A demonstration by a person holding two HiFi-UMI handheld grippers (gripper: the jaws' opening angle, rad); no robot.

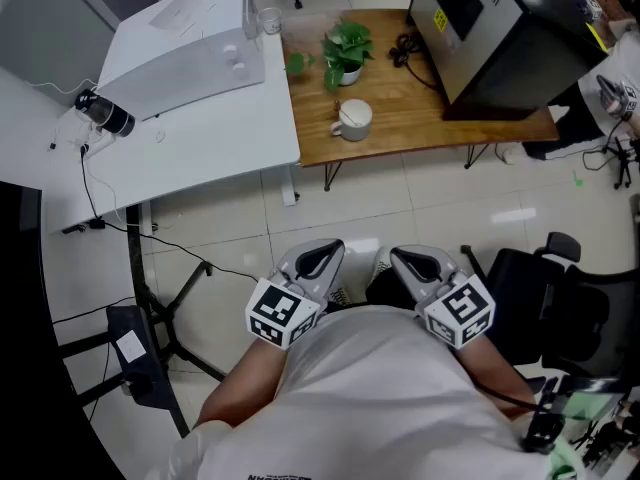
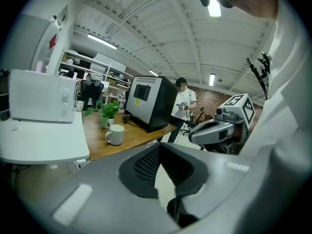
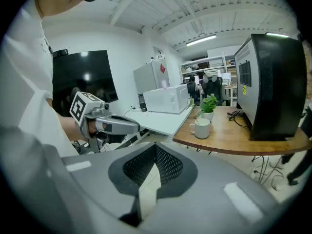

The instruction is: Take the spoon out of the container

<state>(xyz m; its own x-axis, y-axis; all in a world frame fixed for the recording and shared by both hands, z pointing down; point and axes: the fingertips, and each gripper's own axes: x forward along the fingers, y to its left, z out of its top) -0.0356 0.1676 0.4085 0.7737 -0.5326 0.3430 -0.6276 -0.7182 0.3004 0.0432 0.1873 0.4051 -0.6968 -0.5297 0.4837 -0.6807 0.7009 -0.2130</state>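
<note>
Spoon: seen only as a thin stem rising from the rim of a white mug; too small to make out further.

Left gripper: held close to the person's chest and pointing forward. Its jaws are closed tip to tip, with nothing between them. The marker cube sits at its rear, by the white shirt.

Right gripper: held just beside the left one at the same height. Its jaws also meet at the tips and are empty. Each gripper view shows the other gripper to one side.

Tiled floor: lies directly beneath both grippers and separates them from the furniture.

Black office chair: stands near the person's right side.

Wooden table: stands ahead of the grippers and well apart from them. The mug stands upright near its front edge with its handle turned left. Behind the mug is a potted plant in a white pot. To the plant's right lies a coiled black cable. A large black cabinet with a yellow label occupies the right end of the table.

White desk: touches the left side of the wooden table. It carries a white microwave and a clear glass.

Person in a white shirt: stands in the background beyond the black cabinet.
</note>
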